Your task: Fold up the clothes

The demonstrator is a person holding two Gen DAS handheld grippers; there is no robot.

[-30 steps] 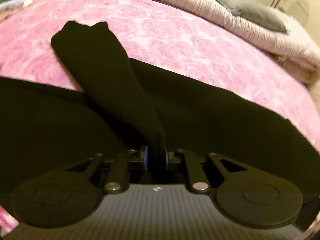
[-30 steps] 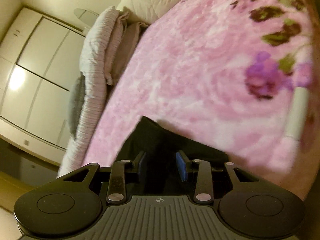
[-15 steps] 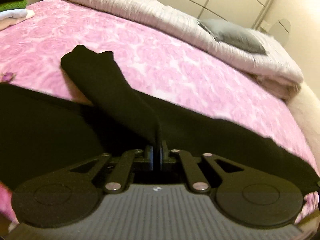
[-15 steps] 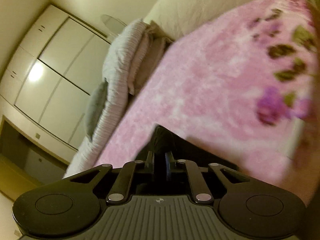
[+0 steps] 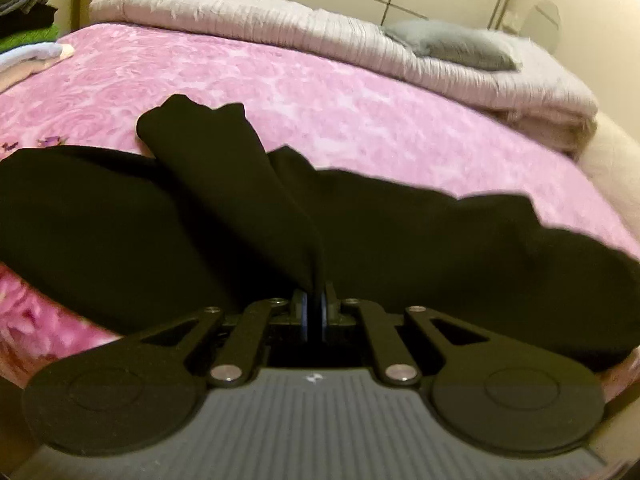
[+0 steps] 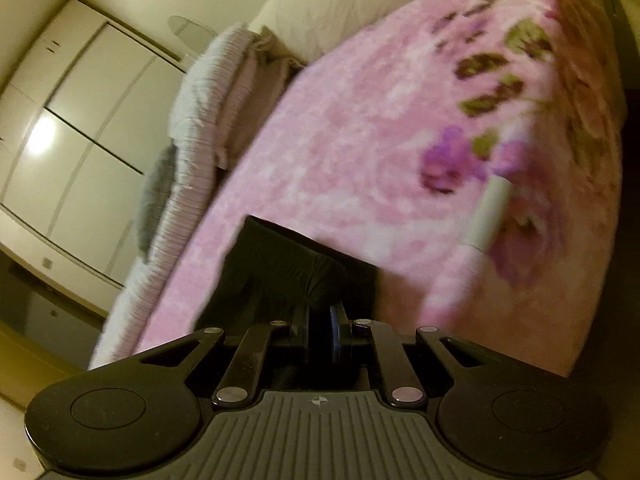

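A black garment (image 5: 420, 236) lies spread across the pink floral bedspread (image 5: 320, 96). One long black part of it (image 5: 216, 168) runs from the far left toward me. My left gripper (image 5: 315, 312) is shut on the near end of that part and holds it lifted. In the right wrist view, my right gripper (image 6: 320, 330) is shut on another edge of the black garment (image 6: 280, 264), which bunches just ahead of the jaws over the bedspread (image 6: 380, 128).
A folded pale quilt (image 5: 320, 36) with a grey pillow (image 5: 452, 46) lies along the far side of the bed. Stacked folded clothes (image 5: 28, 20) sit at the far left. A white cylinder (image 6: 490, 212) lies on the bedspread. White wardrobes (image 6: 80, 120) stand behind.
My right gripper closed on the garment edge; it was open a second ago. Both grippers have lifted and pulled back, raising the black fabric off the bed.
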